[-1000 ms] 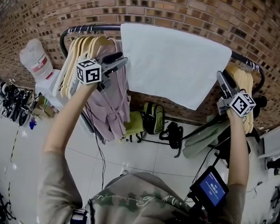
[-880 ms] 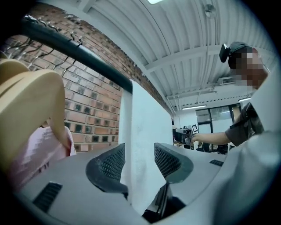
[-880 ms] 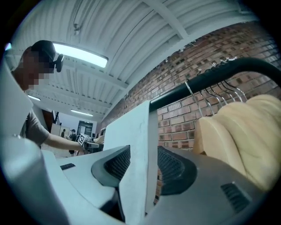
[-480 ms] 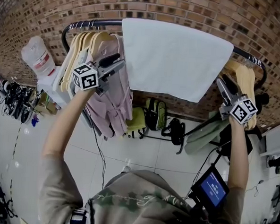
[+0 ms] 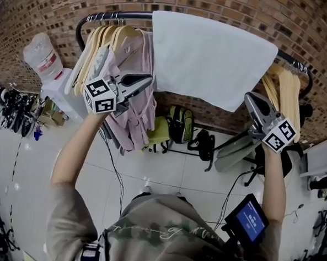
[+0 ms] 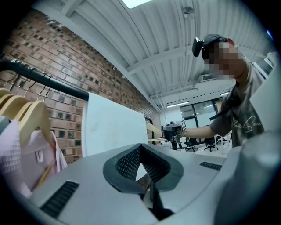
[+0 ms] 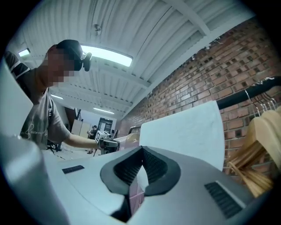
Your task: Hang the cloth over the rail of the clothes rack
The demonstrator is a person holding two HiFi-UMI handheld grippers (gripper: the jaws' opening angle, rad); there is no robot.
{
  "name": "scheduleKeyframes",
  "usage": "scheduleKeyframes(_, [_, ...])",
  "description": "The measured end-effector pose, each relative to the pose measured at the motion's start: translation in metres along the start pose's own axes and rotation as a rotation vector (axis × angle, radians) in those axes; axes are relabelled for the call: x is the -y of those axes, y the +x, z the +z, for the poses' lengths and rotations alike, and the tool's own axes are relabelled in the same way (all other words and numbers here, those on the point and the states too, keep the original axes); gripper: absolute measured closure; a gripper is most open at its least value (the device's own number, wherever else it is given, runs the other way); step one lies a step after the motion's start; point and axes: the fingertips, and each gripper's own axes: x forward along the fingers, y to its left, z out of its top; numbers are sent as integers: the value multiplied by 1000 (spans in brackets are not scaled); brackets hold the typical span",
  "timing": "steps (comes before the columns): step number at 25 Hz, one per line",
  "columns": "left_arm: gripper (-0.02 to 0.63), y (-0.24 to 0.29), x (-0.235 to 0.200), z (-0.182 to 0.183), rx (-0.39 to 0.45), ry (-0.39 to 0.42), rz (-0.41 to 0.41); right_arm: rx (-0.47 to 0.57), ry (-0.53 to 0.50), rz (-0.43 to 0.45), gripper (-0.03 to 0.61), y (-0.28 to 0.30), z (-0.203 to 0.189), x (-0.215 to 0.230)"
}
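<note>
The pale cloth (image 5: 212, 58) hangs draped over the black rail (image 5: 121, 15) of the clothes rack, in front of the brick wall. My left gripper (image 5: 150, 78) sits just left of the cloth's lower left edge, apart from it. My right gripper (image 5: 247, 96) sits below its lower right corner, also apart. Both have just been closing and now stand shut, with nothing between their jaws. In the left gripper view the cloth (image 6: 112, 127) and rail (image 6: 39, 79) lie beyond my shut left gripper (image 6: 140, 147). The right gripper view shows the cloth (image 7: 184, 132) beyond my shut right gripper (image 7: 141, 149).
Wooden hangers with a pink garment (image 5: 130, 92) crowd the rail left of the cloth. More wooden hangers (image 5: 284, 90) hang at its right end. Bags (image 5: 180, 135) lie on the floor under the rack. A white sack (image 5: 40, 62) stands at left, a small screen (image 5: 250, 219) near my right side.
Both grippers have drawn back from the cloth's edges toward the person, and their jaws have gone from open to shut. The cloth stays draped on the rail.
</note>
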Motion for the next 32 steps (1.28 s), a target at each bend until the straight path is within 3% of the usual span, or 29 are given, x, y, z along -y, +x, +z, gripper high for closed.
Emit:
scheduleKeyframes(4, [611, -6, 21, -6, -8, 61, -62, 21, 32, -2, 571, 5, 3, -37])
scheduleKeyframes(8, [611, -13, 40, -17, -2, 25, -99, 36, 61, -17, 571, 4, 2, -74])
scheduleKeyframes(12, [611, -17, 74, -29, -64, 50, -78, 35, 87, -3, 571, -10, -4, -107])
scheduleKeyframes(18, [611, -22, 153, -19, -17, 17, -53, 65, 117, 37, 571, -54, -6, -154])
scheduleKeyframes(27, [611, -24, 247, 1, 26, -66, 59, 33, 139, 98, 571, -111, -12, -202])
scheduleKeyframes(32, [611, -28, 280, -5, -18, 41, 42, 31, 143, 137, 571, -117, -13, -229])
